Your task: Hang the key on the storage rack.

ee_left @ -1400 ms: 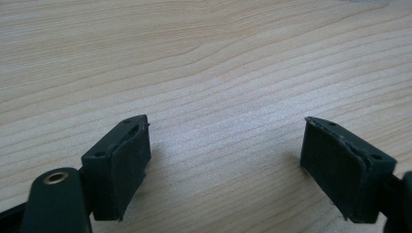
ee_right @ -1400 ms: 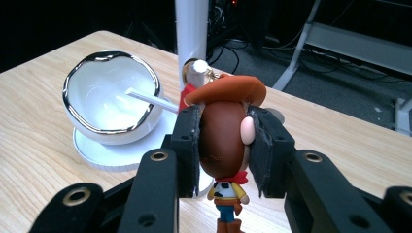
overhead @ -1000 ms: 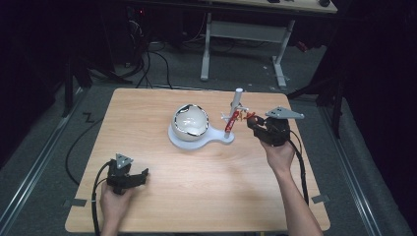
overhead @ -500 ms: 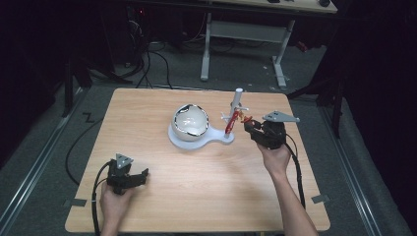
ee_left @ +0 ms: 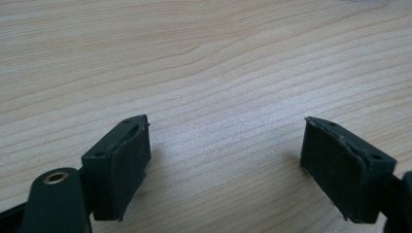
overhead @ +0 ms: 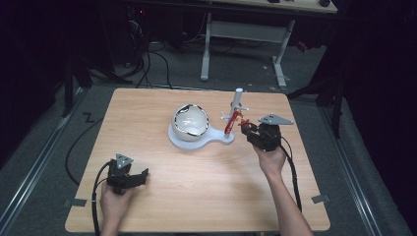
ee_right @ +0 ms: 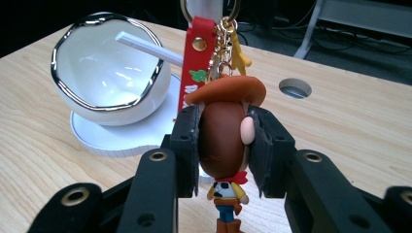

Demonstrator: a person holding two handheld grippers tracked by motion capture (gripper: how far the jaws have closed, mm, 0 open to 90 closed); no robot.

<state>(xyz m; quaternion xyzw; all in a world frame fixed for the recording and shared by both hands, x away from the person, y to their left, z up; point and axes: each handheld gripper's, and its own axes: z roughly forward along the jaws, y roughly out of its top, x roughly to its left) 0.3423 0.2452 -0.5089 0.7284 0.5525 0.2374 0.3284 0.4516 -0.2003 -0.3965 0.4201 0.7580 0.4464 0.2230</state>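
Keychain figure (ee_right: 224,145) clamped between right tongs (ee_right: 223,150), left tongs (ee_left: 228,170) wide, seemingly empty.

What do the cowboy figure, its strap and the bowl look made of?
Cowboy figure: likely soft moulded plastic or rubber, matte, with smooth rounded shapes and flat colours; the right gripper is clamped on its head.
Red strap: seems flexible rubber or faux leather, with a metal rivet; the gold chain looks metal, shiny.
Bowl: probably glazed ceramic, glossy white with a mirror-like silver rim.

Dim surroundings, evenly lit, sharp
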